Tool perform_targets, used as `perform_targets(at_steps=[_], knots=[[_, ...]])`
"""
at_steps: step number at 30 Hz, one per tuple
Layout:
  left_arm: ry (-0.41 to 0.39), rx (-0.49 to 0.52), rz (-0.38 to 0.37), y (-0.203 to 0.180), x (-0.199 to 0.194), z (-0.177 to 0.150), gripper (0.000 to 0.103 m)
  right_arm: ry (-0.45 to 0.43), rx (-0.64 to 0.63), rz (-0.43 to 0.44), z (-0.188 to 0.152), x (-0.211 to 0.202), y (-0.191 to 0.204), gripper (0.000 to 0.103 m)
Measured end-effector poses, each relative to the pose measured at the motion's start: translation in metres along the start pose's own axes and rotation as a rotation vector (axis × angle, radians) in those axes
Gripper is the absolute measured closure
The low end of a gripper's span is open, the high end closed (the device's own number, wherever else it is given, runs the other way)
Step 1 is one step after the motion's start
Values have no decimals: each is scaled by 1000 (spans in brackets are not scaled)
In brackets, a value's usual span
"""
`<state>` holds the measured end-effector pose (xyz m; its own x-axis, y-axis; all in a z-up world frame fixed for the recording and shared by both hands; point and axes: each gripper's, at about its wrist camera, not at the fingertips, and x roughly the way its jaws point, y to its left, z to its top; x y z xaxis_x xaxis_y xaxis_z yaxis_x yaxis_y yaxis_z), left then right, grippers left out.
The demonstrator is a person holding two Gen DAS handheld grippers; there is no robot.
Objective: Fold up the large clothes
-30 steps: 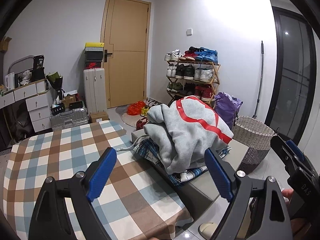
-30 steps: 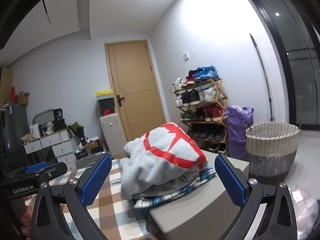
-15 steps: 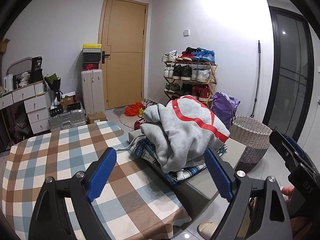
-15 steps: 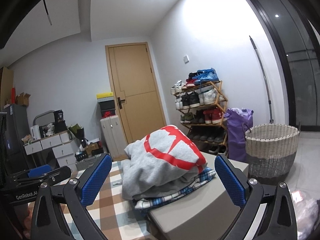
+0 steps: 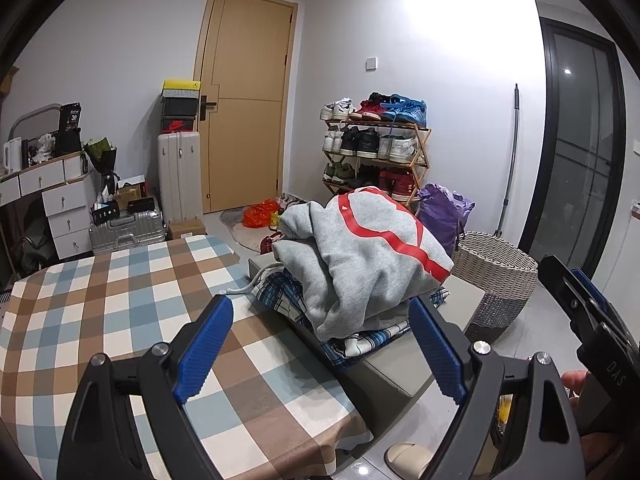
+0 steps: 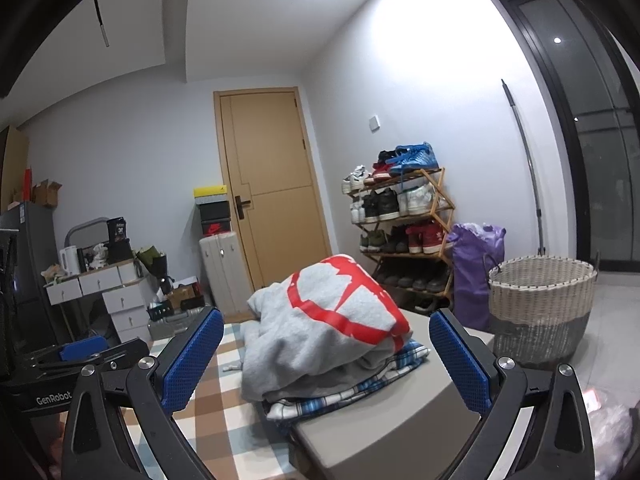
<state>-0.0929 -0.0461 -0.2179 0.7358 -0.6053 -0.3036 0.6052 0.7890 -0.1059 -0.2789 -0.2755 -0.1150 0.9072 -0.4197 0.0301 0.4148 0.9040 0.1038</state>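
A crumpled grey sweatshirt with a red print (image 5: 360, 256) (image 6: 328, 328) lies on top of a blue plaid garment (image 5: 280, 292) (image 6: 360, 392). Both are piled on a grey box (image 5: 400, 364) (image 6: 380, 420) beside a table with a checked cloth (image 5: 100, 300) (image 6: 208, 400). My left gripper (image 5: 320, 308) is open, short of the pile, with nothing between its blue pads. My right gripper (image 6: 326, 320) is also open and empty, facing the pile from the box's near side. Each gripper shows at the edge of the other's view.
A wicker basket (image 5: 496, 272) (image 6: 540, 308) stands on the floor right of the box, with a purple bag (image 6: 476, 268) and a shoe rack (image 5: 376, 148) behind it. A door, suitcases (image 5: 128, 228) and white drawers (image 5: 64, 208) line the far wall.
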Motion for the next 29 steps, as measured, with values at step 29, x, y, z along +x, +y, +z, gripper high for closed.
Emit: perform_targets(at_steps=[29], knots=[[-30, 31, 0, -10, 2, -8, 16, 6, -16, 0, -2, 5, 0, 0]])
